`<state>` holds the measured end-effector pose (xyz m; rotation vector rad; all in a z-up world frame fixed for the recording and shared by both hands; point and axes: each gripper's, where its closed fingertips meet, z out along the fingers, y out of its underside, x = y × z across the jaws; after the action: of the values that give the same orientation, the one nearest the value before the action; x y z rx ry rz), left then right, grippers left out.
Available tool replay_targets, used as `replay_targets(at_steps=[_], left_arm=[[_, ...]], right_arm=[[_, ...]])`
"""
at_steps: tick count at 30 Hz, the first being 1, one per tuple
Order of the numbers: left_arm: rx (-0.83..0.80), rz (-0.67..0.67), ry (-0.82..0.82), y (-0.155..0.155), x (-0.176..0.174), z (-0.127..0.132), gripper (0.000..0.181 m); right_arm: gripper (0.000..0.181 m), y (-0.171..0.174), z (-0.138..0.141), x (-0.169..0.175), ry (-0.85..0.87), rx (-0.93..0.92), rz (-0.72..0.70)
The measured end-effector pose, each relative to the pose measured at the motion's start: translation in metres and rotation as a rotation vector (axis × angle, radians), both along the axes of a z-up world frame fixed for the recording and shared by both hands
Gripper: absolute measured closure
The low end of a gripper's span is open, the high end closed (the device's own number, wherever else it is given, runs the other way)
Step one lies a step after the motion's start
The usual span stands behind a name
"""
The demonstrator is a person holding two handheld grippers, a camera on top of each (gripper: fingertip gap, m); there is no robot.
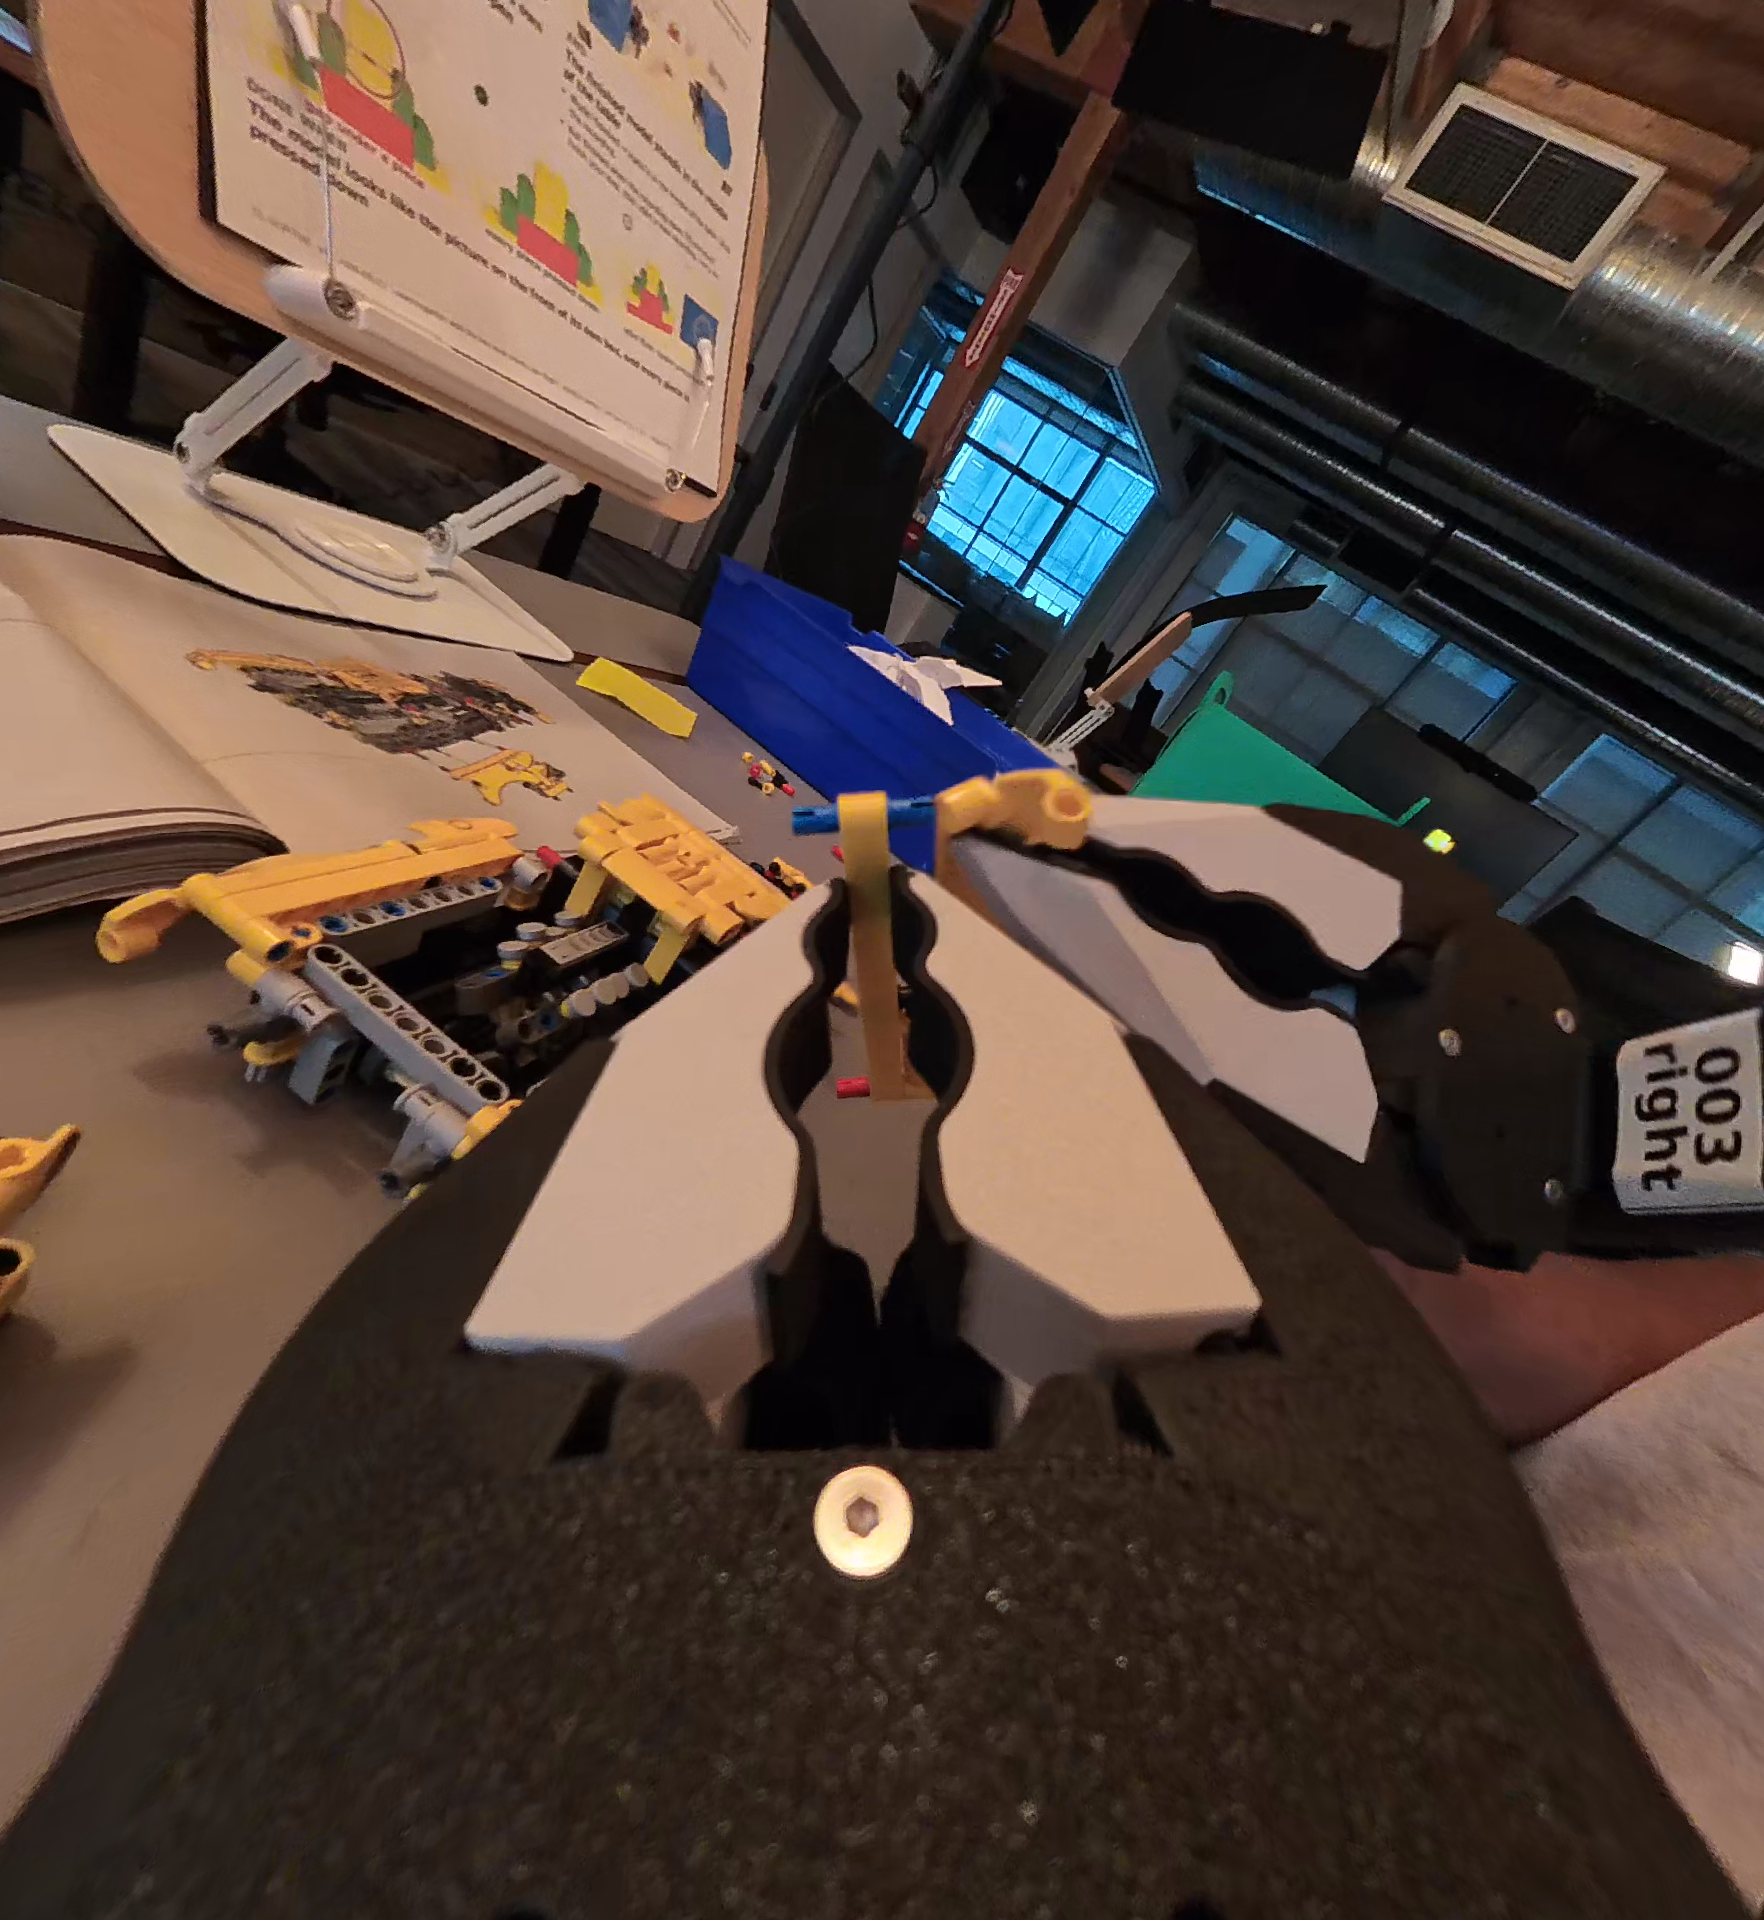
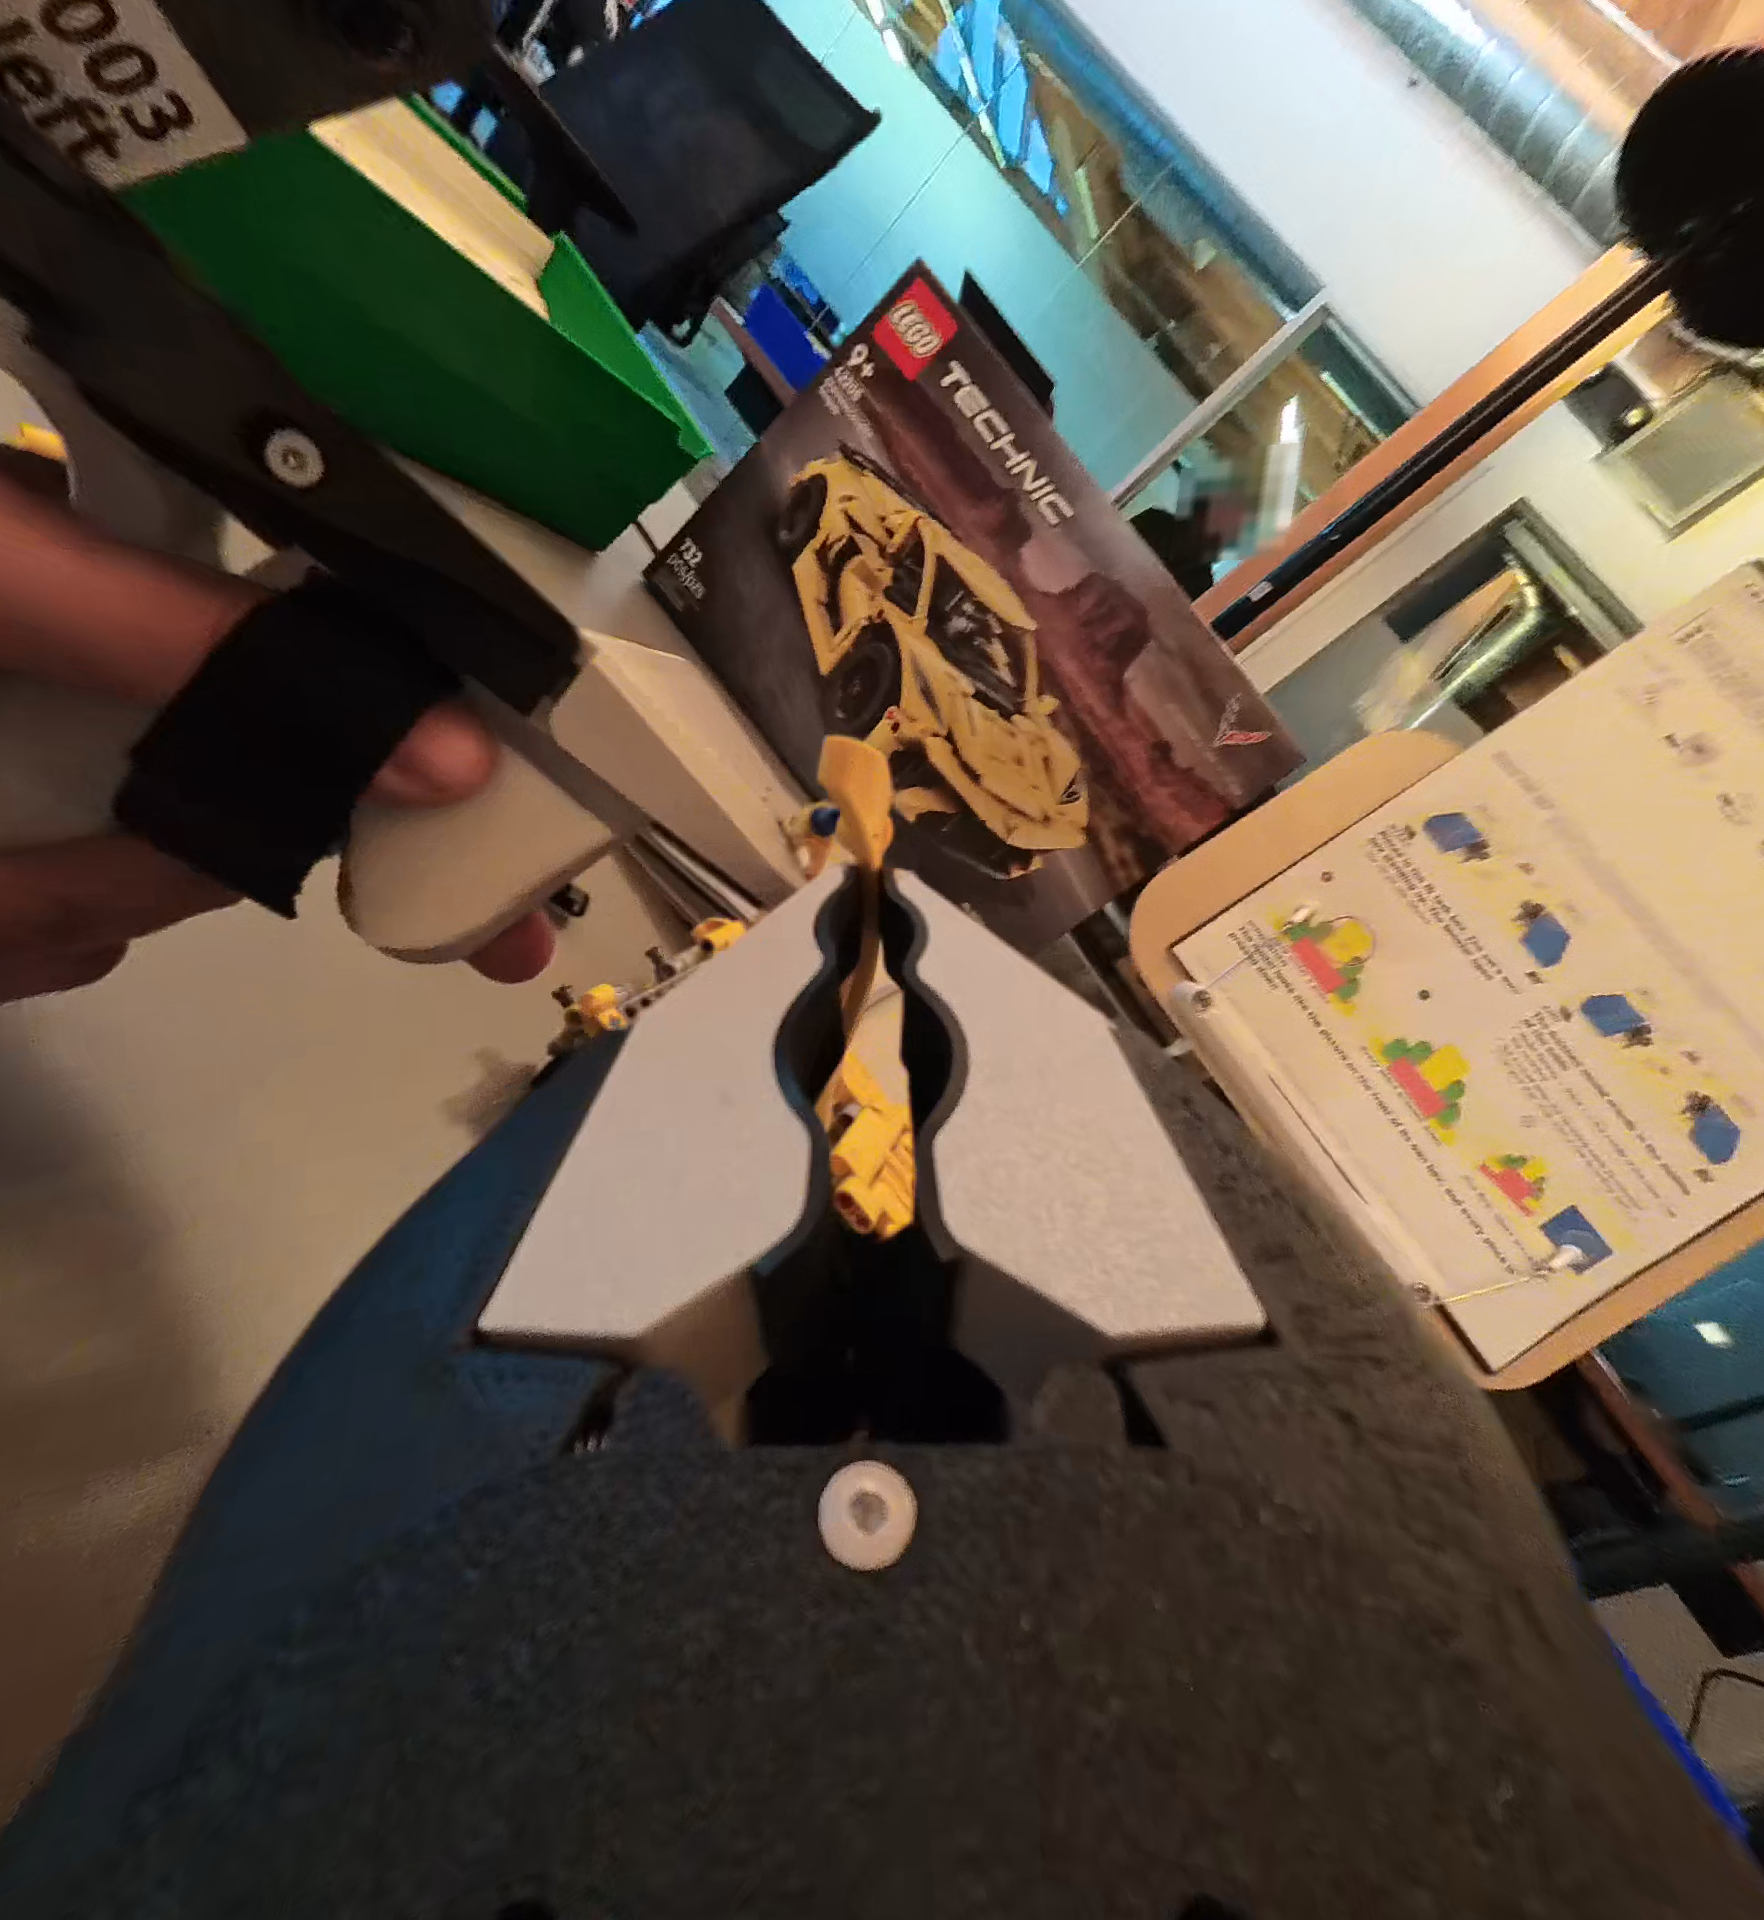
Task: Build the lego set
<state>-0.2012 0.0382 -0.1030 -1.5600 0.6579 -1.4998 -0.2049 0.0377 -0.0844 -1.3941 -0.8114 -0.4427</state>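
Between the pinching fingers of the left hand-held gripper (image 1: 870, 914) stands a yellow curved piece (image 1: 876, 935); the right hand-held gripper (image 2: 873, 904) clamps a yellow connector piece (image 2: 862, 1132) meeting it. Both grippers carry white printed tags. Only the left view shows the part-built yellow model (image 1: 442, 956) on the counter (image 1: 130, 1299) and open manual (image 1: 130, 717); only the right shows the set's lettered box (image 2: 961, 665).

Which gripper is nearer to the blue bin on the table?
Right. The right gripper reaches in just before the blue bin; the left gripper sits slightly further back.
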Motion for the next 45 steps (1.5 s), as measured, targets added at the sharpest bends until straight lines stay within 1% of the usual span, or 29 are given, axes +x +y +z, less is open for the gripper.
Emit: replay_targets(at_steps=[4, 6, 9, 11, 15, 20, 24, 27, 29, 33, 35, 39, 42, 43, 44, 45], left_arm=[[0.042, 0.016, 0.042, -0.001, 0.003, -0.002, 0.174], [0.057, 0.034, 0.054, 0.000, 0.002, -0.003, 0.174], [0.045, 0.037, 0.045, 0.002, 0.001, -0.003, 0.174], [0.036, 0.038, 0.044, 0.002, 0.000, -0.003, 0.174], [0.052, 0.041, 0.053, 0.002, 0.001, -0.003, 0.174], [0.159, 0.104, 0.150, 0.002, 0.000, -0.008, 0.174], [0.215, 0.110, 0.183, -0.002, 0.001, -0.008, 0.174], [0.196, 0.084, 0.171, -0.006, 0.004, -0.008, 0.174], [0.175, 0.071, 0.168, -0.006, 0.004, -0.009, 0.175], [0.236, 0.091, 0.221, -0.009, 0.006, -0.012, 0.174], [0.248, 0.085, 0.230, -0.010, 0.007, -0.012, 0.175], [0.245, 0.068, 0.222, -0.012, 0.009, -0.012, 0.174], [0.153, 0.037, 0.180, -0.008, 0.009, -0.015, 0.174], [0.126, 0.022, 0.149, -0.008, 0.008, -0.012, 0.174], [0.109, 0.011, 0.119, -0.008, 0.007, -0.009, 0.174], [0.099, 0.019, 0.105, -0.007, 0.005, -0.008, 0.174]], right_arm=[[0.180, 0.001, 0.000, -0.005, 0.022, -0.024, 0.021], [0.180, 0.003, -0.001, -0.005, -0.002, -0.026, 0.012], [0.180, 0.004, -0.001, -0.001, -0.019, -0.011, -0.026], [0.180, 0.004, -0.003, -0.003, -0.017, -0.019, -0.009], [0.179, 0.005, -0.005, -0.001, -0.019, -0.034, -0.021], [0.179, 0.002, -0.010, -0.002, -0.049, -0.025, -0.051], [0.179, -0.002, -0.010, 0.000, -0.016, -0.036, -0.048], [0.180, -0.004, -0.010, 0.000, -0.095, 0.023, -0.082], [0.180, -0.004, -0.012, 0.000, -0.114, 0.030, -0.081], [0.180, -0.002, -0.014, 0.006, -0.198, 0.025, -0.116], [0.180, -0.003, -0.014, 0.006, -0.200, 0.025, -0.112], [0.180, -0.004, -0.015, 0.008, -0.131, -0.043, -0.077], [0.178, -0.001, -0.020, 0.008, -0.043, -0.155, -0.072], [0.177, -0.002, -0.018, 0.007, -0.019, -0.166, -0.068], [0.175, -0.004, -0.014, 0.006, -0.005, -0.166, -0.062], [0.166, -0.007, -0.010, 0.005, 0.007, -0.167, -0.044]])
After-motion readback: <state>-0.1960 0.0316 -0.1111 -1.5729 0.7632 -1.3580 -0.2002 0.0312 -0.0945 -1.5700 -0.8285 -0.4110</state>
